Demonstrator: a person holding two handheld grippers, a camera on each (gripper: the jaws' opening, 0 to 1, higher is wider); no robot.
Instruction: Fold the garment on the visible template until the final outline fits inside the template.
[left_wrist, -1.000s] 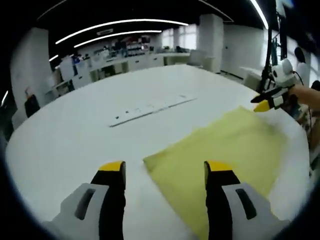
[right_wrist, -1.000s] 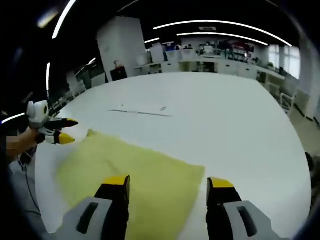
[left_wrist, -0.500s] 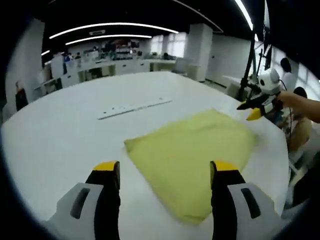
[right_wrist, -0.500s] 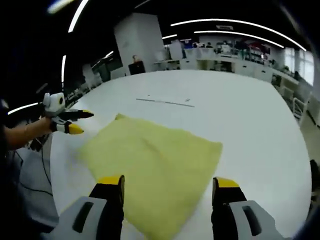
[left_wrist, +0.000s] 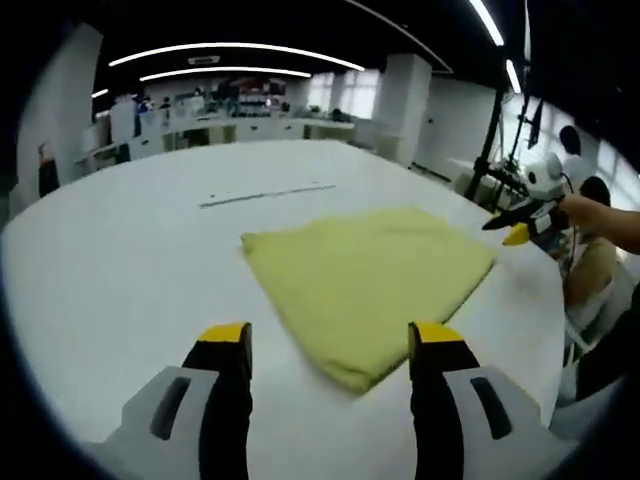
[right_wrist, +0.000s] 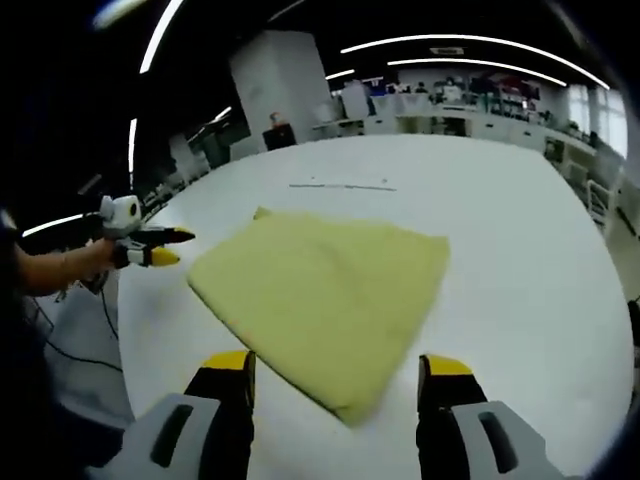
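Observation:
A folded yellow garment (left_wrist: 367, 272) lies flat on the white table (left_wrist: 120, 250), its near corner just ahead of my left gripper (left_wrist: 328, 340), which stands open and empty above the tabletop. The same yellow garment (right_wrist: 325, 285) fills the middle of the right gripper view, with my right gripper (right_wrist: 338, 367) open and empty before its near corner. The right gripper (left_wrist: 520, 225) appears at the garment's far right in the left gripper view. At the cloth's left in the right gripper view is the left gripper (right_wrist: 150, 248), held by a hand. No template outline is discernible.
A thin line of marks (left_wrist: 265, 194) runs across the table beyond the garment, also the thin line (right_wrist: 342, 186) in the right gripper view. Desks and a white pillar (right_wrist: 270, 85) stand far behind. A seated person (left_wrist: 590, 250) is at the right table edge.
Both views have pulled back from the cloth, so its whole outline now lies ahead of the jaws. The garment itself stays flat; both grippers remain open and empty.

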